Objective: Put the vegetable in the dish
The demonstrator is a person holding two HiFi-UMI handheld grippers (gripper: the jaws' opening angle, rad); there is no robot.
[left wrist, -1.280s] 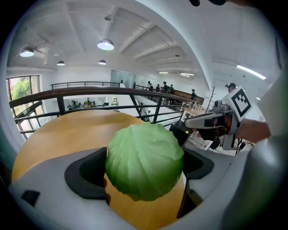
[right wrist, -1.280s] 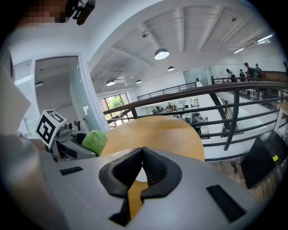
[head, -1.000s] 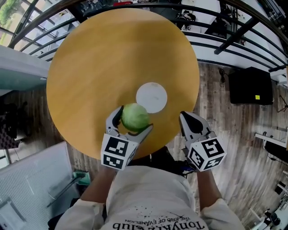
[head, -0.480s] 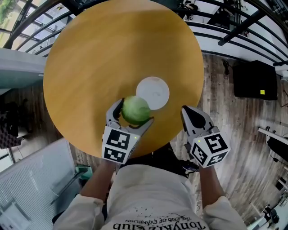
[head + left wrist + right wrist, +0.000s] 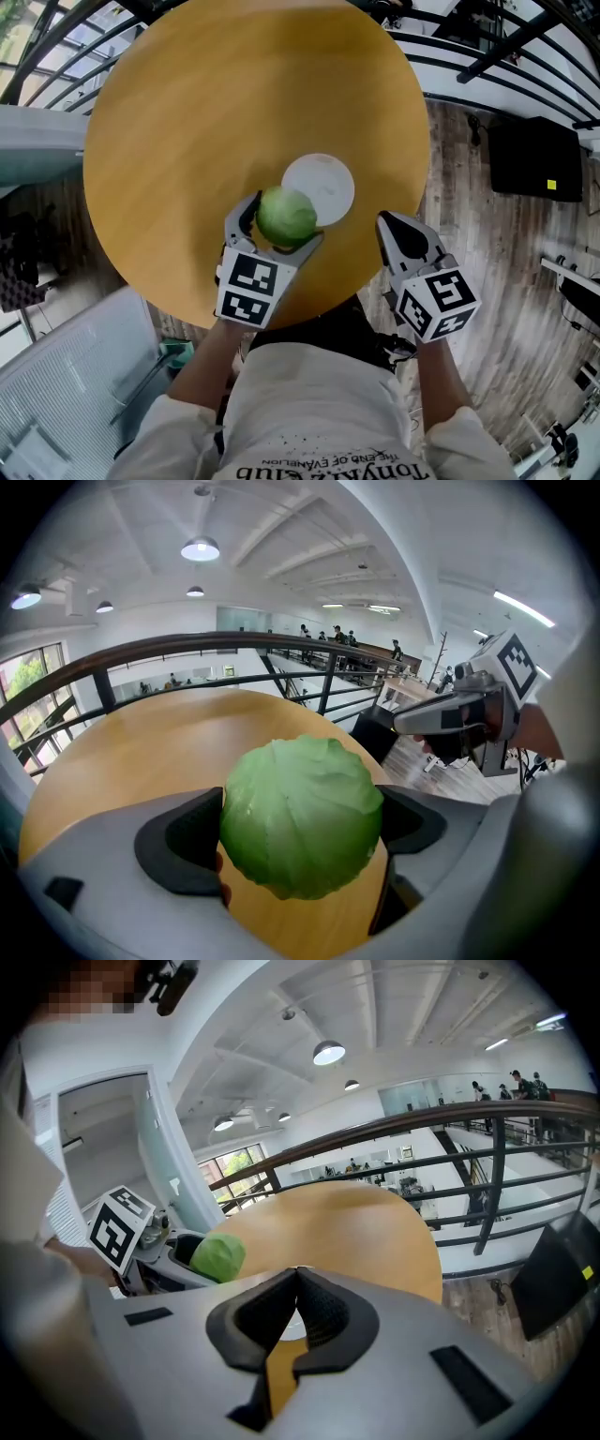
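A green cabbage [image 5: 286,216] is pinched in the left hand-held gripper [image 5: 281,228] at frame centre, overlapping the lower-left rim of the white dish [image 5: 330,180] on the round surface [image 5: 206,112], so the release is judged not yet made, while the right hand-held gripper [image 5: 405,236], lower right, is pressed together and empty.

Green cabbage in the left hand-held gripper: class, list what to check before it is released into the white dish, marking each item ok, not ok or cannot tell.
1. Left hand-held gripper shut on the round green cabbage: ok.
2. Cabbage centred over the round white dish: not ok, it overlaps only the dish's near edge.
3. Dish's visible surface bare: ok.
4. Right hand-held gripper shut, apart from the dish: ok.
5. Cabbage's height above the dish: cannot tell.
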